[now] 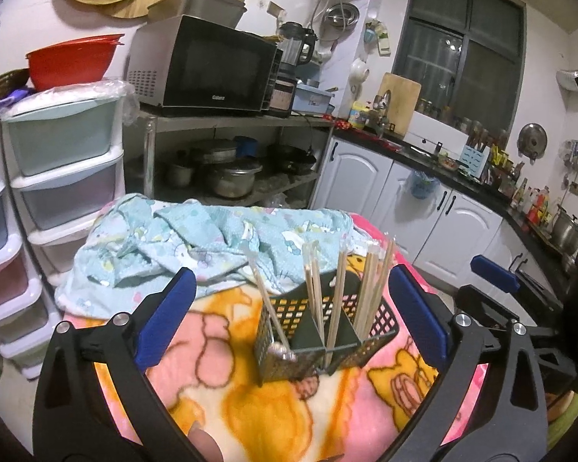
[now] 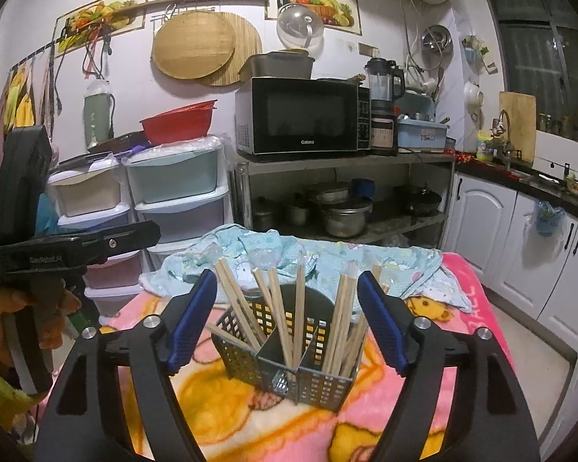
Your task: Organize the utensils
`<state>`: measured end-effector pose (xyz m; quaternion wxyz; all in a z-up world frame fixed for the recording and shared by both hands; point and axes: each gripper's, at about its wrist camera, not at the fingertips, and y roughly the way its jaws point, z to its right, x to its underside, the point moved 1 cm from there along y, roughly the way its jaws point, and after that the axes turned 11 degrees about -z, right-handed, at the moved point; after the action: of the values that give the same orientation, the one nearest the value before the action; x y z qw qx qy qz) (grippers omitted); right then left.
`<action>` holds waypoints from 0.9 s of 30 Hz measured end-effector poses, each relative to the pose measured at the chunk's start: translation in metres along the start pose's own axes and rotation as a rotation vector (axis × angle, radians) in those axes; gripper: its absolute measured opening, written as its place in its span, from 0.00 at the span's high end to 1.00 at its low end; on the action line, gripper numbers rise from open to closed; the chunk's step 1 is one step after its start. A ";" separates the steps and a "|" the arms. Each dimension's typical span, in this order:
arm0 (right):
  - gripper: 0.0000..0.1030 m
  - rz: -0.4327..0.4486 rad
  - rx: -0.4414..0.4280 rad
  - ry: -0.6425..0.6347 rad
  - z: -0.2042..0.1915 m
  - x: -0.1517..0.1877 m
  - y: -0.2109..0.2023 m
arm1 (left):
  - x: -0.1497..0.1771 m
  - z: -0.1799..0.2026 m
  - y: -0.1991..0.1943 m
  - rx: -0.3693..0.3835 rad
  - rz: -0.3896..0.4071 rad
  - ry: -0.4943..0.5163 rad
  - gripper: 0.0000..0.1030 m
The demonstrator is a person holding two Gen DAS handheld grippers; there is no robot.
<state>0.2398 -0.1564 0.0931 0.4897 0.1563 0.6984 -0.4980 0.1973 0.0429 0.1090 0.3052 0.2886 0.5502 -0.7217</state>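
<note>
- Basically looks near done: utensil caddy (image 2: 289, 350) stands upright on the pink cartoon blanket (image 2: 250, 415), its compartments loaded with chopsticks (image 2: 298, 319) standing on end and leaning outward.
- One metal spoon (image 1: 283, 350) sits low in the caddy's near-left compartment in the left wrist view; a clear-handled utensil (image 1: 250, 258) leans out of the same side.
- No loose utensils visible on the blanket in either view, so my read is nothing is left to load. The area under the grippers is hidden, so can't rule it out.
- Left gripper (image 1: 289, 319): jaws spread wide, nothing between the pads; caddy sits ahead between the finger lines, untouched.
- Right gripper (image 2: 285, 327): jaws also open, empty; blue pads flank the caddy and chopstick tops without pressing them.
- Right gripper also shows at the right edge of the left wrist view, just beside the left one, so the two tools are close.
- Light blue patterned cloth (image 1: 196, 242) is bunched just behind the caddy, a snag risk if pushing forward.
- Chopstick tips fan out towards both pads; sideways moves could knock them or tip the caddy.
- Blanket edge drops off to the right, white cabinets (image 2: 520, 246) beyond a floor gap; drawer tower (image 2: 177, 200) at left.
- Clearest exit: up and back.
</note>
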 end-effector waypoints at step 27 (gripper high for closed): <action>0.07 0.012 0.141 -0.030 -0.023 0.112 -0.003 | 0.115 -0.007 0.012 -0.105 -0.049 -0.014 0.10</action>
<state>0.1728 -0.1682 0.0009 0.4907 0.1870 0.6534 -0.5453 0.1323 0.0330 0.0133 0.3060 0.2535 0.5922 -0.7010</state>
